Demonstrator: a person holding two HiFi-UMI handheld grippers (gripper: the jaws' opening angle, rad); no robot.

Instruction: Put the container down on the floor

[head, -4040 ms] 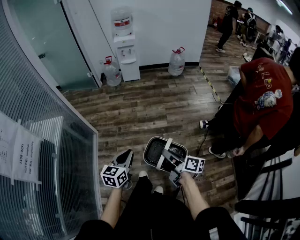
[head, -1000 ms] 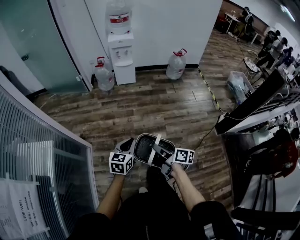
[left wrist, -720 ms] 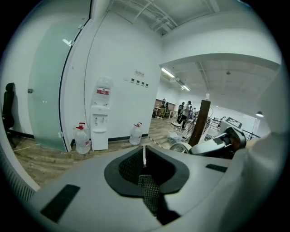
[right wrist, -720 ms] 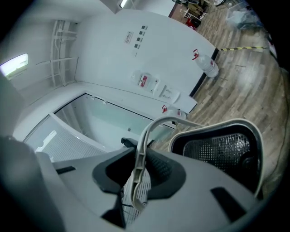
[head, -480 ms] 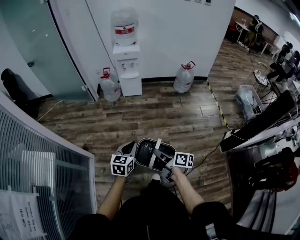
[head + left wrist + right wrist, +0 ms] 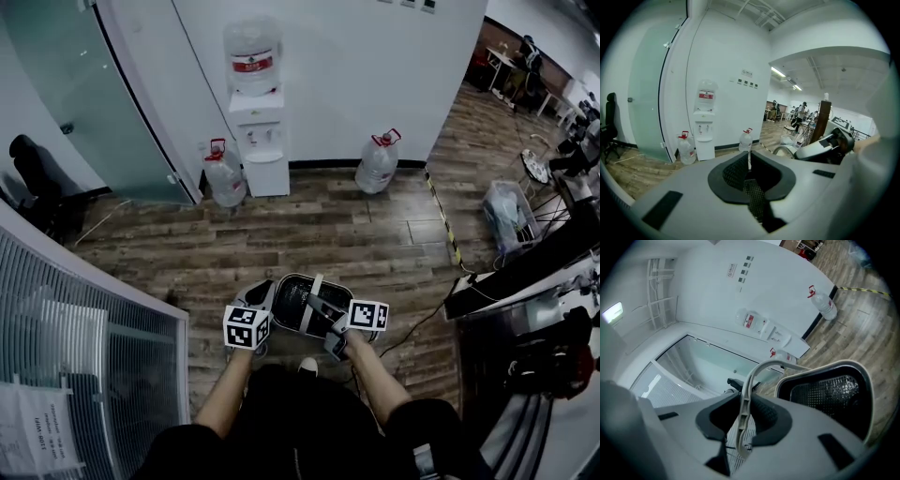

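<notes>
Nearest to me, the right tongs are closed on the pale handle of the container. The strap runs up between the two pads and arches away over the dark mesh bowl, which hangs just ahead of and below these tongs. The left tongs are pressed together with nothing between them. In the head view they sit just beside the container's left end, apart from the rim as far as I can tell. All the weight is therefore on the right side, and that is the hand the coming move depends on. The container lies with its long axis running across from the left tongs to the right tongs, with the handle crossing its short way. I judge it is hanging above the floor rather than resting on it, with my shoe showing below its near edge. The way to the floor is straight down from the right tongs, onto bare planks. Farther out, well beyond both tongs, a water dispenser stands against the white wall between two big bottles.
</notes>
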